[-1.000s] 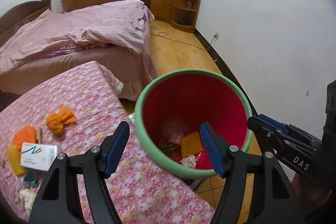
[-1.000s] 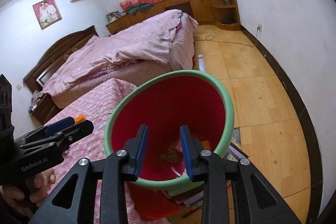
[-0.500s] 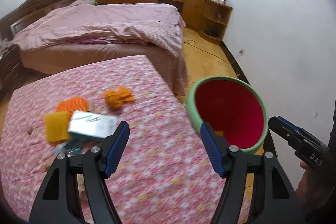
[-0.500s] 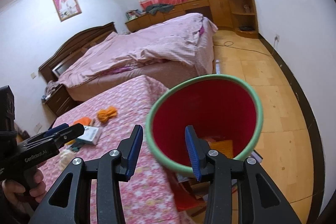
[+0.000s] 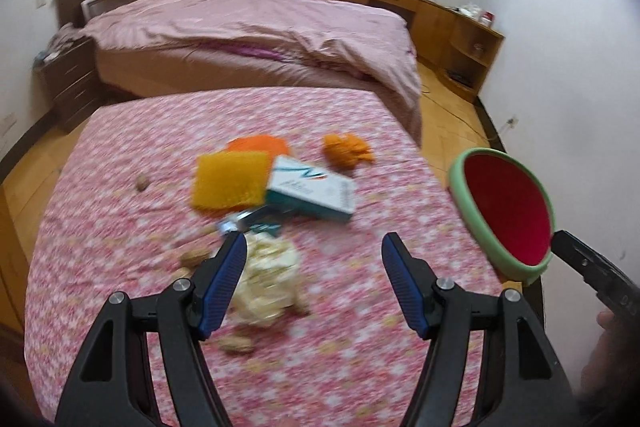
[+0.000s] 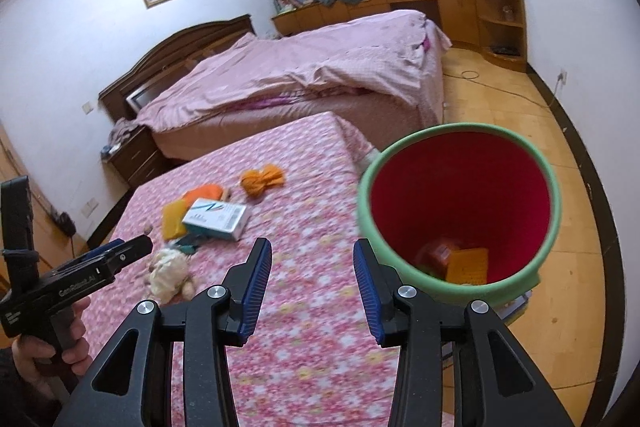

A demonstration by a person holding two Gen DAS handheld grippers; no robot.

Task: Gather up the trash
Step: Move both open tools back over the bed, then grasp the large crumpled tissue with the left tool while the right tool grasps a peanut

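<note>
Left wrist view: the left gripper [image 5: 312,269] hangs over the pink floral tablecloth [image 5: 340,367] with its blue-padded jaws spread wide and nothing between them. Just past the left pad lies a crumpled pale wrapper [image 5: 266,283], with a few walnut-like nuts [image 5: 194,259] scattered around it. Beyond these sit a white-and-teal box [image 5: 310,193], a yellow spiky pad [image 5: 230,183] touching it, an orange pad [image 5: 258,145] behind, and a bunched orange net [image 5: 346,151] a little apart to the right. The bin [image 5: 468,203] — green rim, red inside — stands off the table's right edge, well apart from the trash still on the cloth.

From the right wrist view, the right gripper [image 6: 312,287] is partly parted and empty, its jaws aimed at the cloth beside the bin, where a yellow pad and reddish scrap [image 6: 460,261] already lie at the bottom. Farther back is a bed [image 6: 320,75] with pink covers.
</note>
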